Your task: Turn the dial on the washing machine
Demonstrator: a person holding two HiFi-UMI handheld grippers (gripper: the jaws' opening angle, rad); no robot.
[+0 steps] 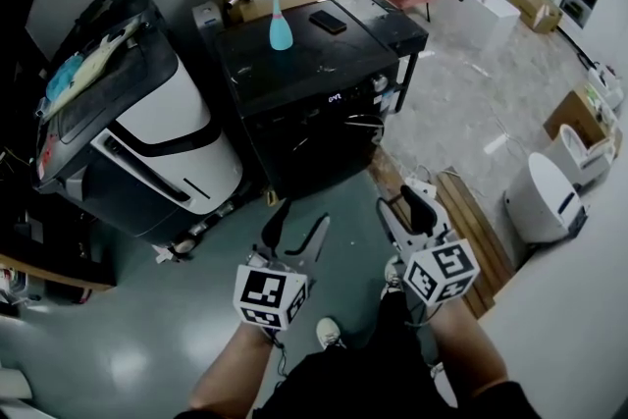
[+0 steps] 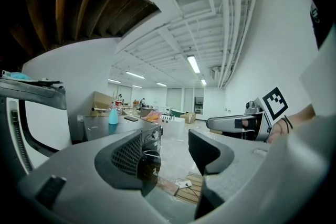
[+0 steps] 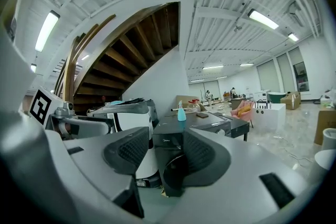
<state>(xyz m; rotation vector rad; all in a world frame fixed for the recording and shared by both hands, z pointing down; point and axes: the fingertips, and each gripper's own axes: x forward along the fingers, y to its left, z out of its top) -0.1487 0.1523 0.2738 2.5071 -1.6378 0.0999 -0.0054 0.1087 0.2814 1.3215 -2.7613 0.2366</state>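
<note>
Step in hand: the approach, as I judge it. Neither gripper is at the washing machine [image 1: 314,83] and the dial [image 2: 155,134] looks untouched.
State, left: the left gripper [image 2: 168,152] has its jaws spread wide. Nothing is between them, only floor and the machine's front beyond.
State, right: the right gripper [image 3: 165,157] has its jaws apart, less wide than the left's, and is also empty.
Heading: both grippers point nearly level at the black machine, side by side and close to each other.
Where the dial is: it is a small round knob on the control strip along the top of the machine's front, near its right end. It lies well ahead of both grippers and somewhat above their line. From the left gripper it shows just past the tip of the left jaw, and from the right gripper just above the right jaw.
Things beyond the dial: a blue bottle [image 1: 281,25] and a phone [image 1: 328,22] sit on the machine's top, farther from the grippers.
Off to the left: a white appliance [image 1: 167,132] stands beside the machine, left of the left gripper.
Next move calls for: closing the distance with one gripper, raising it to the knob's height, centring the knob between the open jaws, pinching it, then rolling the wrist.
</note>
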